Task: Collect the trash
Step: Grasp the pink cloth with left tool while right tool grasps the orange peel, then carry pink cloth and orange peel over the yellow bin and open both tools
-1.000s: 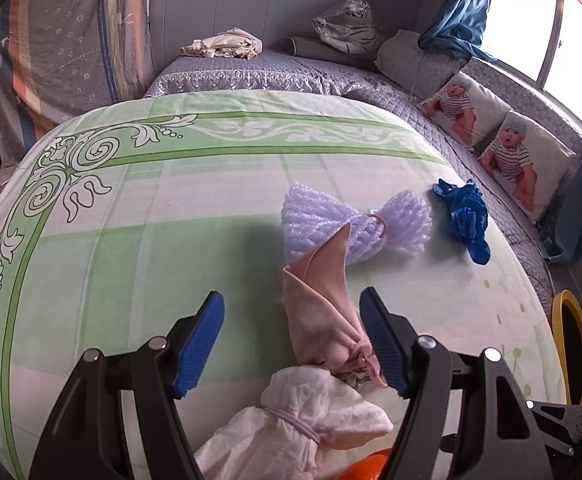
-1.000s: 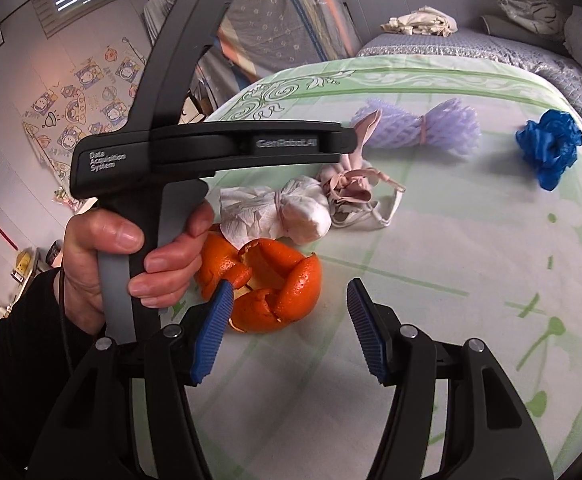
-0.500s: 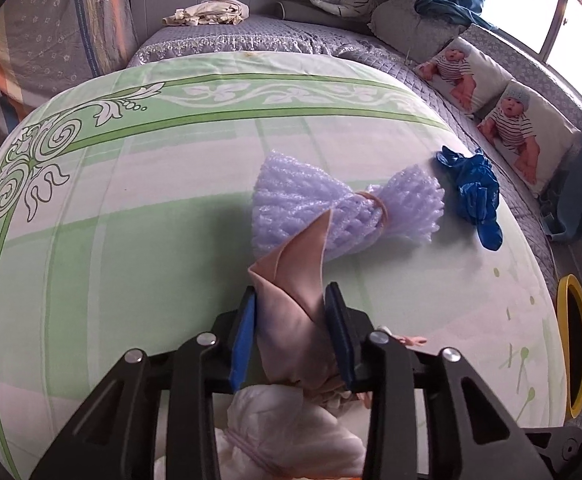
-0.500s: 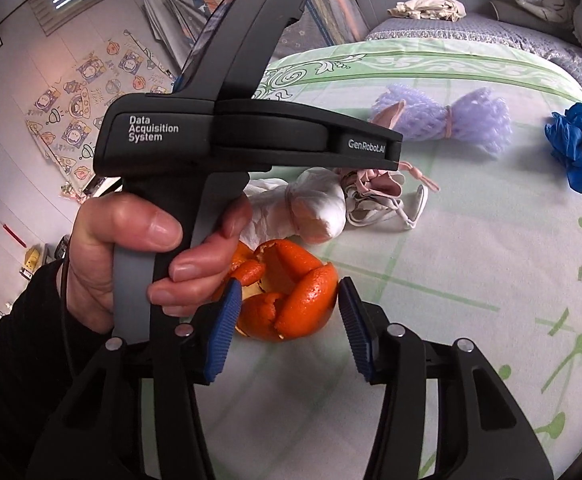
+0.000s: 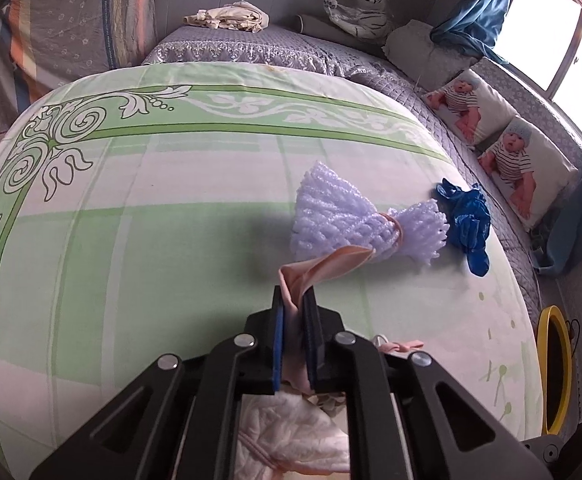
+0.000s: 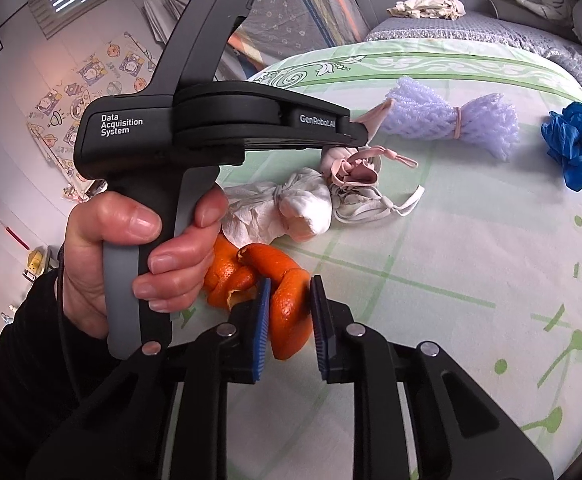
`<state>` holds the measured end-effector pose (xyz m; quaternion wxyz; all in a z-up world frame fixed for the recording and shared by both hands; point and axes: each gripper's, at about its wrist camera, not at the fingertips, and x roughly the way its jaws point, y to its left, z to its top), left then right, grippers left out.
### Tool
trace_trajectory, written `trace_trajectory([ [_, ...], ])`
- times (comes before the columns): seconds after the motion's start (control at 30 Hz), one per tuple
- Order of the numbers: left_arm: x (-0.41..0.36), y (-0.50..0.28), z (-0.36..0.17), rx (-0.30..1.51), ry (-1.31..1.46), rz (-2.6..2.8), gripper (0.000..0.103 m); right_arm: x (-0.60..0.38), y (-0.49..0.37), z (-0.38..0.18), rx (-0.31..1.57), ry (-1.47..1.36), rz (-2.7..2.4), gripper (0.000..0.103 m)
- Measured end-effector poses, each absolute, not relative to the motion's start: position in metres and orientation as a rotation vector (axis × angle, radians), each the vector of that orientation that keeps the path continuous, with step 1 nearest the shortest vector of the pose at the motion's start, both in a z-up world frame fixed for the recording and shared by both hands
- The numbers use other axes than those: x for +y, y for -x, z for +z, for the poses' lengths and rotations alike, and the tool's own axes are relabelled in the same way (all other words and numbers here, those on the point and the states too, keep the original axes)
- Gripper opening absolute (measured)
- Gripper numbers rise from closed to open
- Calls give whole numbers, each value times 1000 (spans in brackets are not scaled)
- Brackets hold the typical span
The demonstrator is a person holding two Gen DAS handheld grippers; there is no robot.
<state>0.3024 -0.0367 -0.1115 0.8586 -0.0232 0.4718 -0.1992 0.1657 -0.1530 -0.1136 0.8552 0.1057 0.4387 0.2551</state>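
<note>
My left gripper [image 5: 294, 300] is shut on a pink face mask [image 5: 323, 266]; its free end sticks out toward the lilac foam net [image 5: 355, 216]. In the right wrist view the mask [image 6: 351, 164] hangs from the left gripper over the bed. My right gripper [image 6: 290, 312] is shut on an orange peel [image 6: 287, 308] lying on the green sheet [image 6: 471, 264]. A crumpled white tissue [image 6: 287, 208] lies between peel and mask. A white mask [image 6: 371, 204] lies beside it. A blue glove [image 6: 571, 140] lies at the far right.
A yellow-rimmed bin [image 5: 555, 364] stands on the floor past the bed's right edge. Baby-print pillows [image 5: 491, 136] and a grey quilt line the far side. The person's hand [image 6: 143, 248] holds the left gripper's handle close to the peel.
My left gripper closed fully on the pink mask and lifted it off the sheet. My right gripper narrowed from wide open onto the orange peel.
</note>
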Motion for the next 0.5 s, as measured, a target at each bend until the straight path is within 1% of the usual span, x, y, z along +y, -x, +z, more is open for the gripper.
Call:
trace_trajectory([
  [0.23, -25, -290, -91, 938, 99, -417, 6, -170, -155, -115, 913, -230, 532, 16],
  [0.5, -11, -273, -55, 845, 147, -396, 6, -194, -133, -99, 865, -231, 487, 16],
])
